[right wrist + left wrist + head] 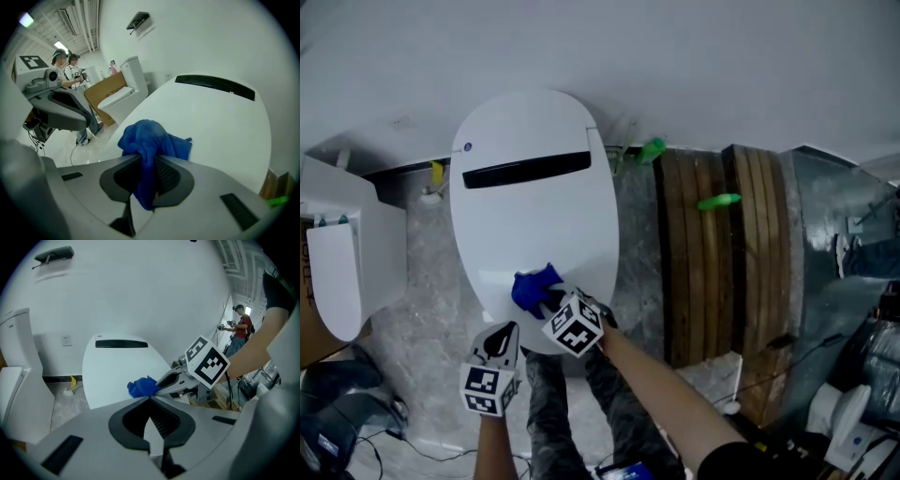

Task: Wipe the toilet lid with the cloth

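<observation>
A white toilet lid (534,206) with a dark slot near its back lies shut below me. A bunched blue cloth (534,289) rests on the lid's near part, and my right gripper (551,302) is shut on it. In the right gripper view the blue cloth (150,145) is pinched between the jaws, pressed against the lid (220,126). My left gripper (504,339) hovers at the lid's front edge, to the left of the right one, shut and holding nothing. The left gripper view shows the cloth (142,387) on the lid (117,371) beyond its closed jaws.
A second white toilet (337,262) stands at the left. Wooden planks (712,253) lie on the floor to the right, with green objects (718,201) by them. My legs (581,412) are just below the lid. Cables and gear (853,422) crowd the lower right. People (239,329) stand in the distance.
</observation>
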`<state>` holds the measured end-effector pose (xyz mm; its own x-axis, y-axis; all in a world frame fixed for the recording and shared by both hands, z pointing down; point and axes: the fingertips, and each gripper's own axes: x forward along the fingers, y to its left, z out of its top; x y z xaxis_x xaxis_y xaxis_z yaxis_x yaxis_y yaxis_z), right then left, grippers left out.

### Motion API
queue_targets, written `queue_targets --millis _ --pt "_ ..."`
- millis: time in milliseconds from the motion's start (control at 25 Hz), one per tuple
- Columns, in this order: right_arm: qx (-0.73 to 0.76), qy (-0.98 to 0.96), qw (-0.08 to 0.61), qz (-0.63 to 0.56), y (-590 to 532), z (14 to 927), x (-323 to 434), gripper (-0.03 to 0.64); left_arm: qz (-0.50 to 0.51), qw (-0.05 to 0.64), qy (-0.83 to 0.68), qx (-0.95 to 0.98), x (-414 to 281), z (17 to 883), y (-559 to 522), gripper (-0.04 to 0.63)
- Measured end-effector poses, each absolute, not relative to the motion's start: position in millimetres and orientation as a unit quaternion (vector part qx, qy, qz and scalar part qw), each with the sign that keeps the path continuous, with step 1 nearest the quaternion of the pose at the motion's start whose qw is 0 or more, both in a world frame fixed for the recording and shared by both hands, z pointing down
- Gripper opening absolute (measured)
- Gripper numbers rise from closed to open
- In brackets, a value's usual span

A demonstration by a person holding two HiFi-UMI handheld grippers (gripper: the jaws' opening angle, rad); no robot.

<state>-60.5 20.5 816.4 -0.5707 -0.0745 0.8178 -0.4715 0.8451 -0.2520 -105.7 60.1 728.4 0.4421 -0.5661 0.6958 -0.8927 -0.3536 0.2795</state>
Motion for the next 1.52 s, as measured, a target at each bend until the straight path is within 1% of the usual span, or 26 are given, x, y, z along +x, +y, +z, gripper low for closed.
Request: queue_targets --millis 320,720,960,1200,1320,1360,1440,1520 --pt "0.177 -0.849 0.431 0.249 23.1 820.7 -26.2 0.069 0.253 0.325 -0.462 0.785 -91.1 731.2 62.6 0.011" --pt "0.22 -0.842 0.422 0.252 -21.8 818.5 0.7 0.069 0.258 0.33 -0.462 0.782 -89.2 736.0 66.8 0.011" --pt "0.24 -0.843 0.416 0.242 -57.1 812.4 -6.0 0.069 0.251 0.348 -0.466 0.773 -97.3 747.7 72.4 0.011" --pt "0.249 -0.848 0.406 0.232 -82.6 806.2 -27.9 0.069 0.216 0.368 -0.487 0.762 -112.8 758.7 77.8 0.012" --pt "0.247 -0.854 0.398 0.226 -89.7 804.8 -41.1 0.069 0.224 0.363 -0.486 0.763 -118.5 768.2 88.8 0.015" --pt "0.247 -0.856 0.395 0.224 -91.8 804.7 -45.3 0.069 0.23 0.359 -0.481 0.766 -118.7 771.3 92.9 0.029" --pt "0.246 -0.859 0.389 0.222 -95.2 803.3 -51.3 0.069 0.246 0.348 -0.464 0.776 -115.5 777.7 101.9 0.115" --pt "0.247 -0.862 0.384 0.222 -96.2 801.1 -54.6 0.069 0.273 0.323 -0.442 0.791 -110.4 783.7 112.4 0.177"
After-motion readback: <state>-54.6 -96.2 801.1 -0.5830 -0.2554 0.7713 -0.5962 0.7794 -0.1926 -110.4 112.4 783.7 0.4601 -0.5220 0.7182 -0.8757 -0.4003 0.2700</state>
